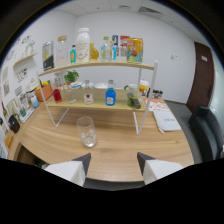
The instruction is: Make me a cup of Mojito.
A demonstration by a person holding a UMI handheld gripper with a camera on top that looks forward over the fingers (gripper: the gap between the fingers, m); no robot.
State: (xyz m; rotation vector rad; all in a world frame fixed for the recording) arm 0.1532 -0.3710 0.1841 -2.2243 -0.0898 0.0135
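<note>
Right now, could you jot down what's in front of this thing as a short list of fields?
Tool: open, holding nothing, fingers apart over the near table edge
Glass: clear tumbler upright on the wooden table, just ahead of the fingers, something pale at its bottom
Shelf: two-tier rack beyond the glass
Lower tier: blue bottle, small clear bottle with red label, green leafy sprig
Upper tier: bottles, cartons and a large white jug
</note>
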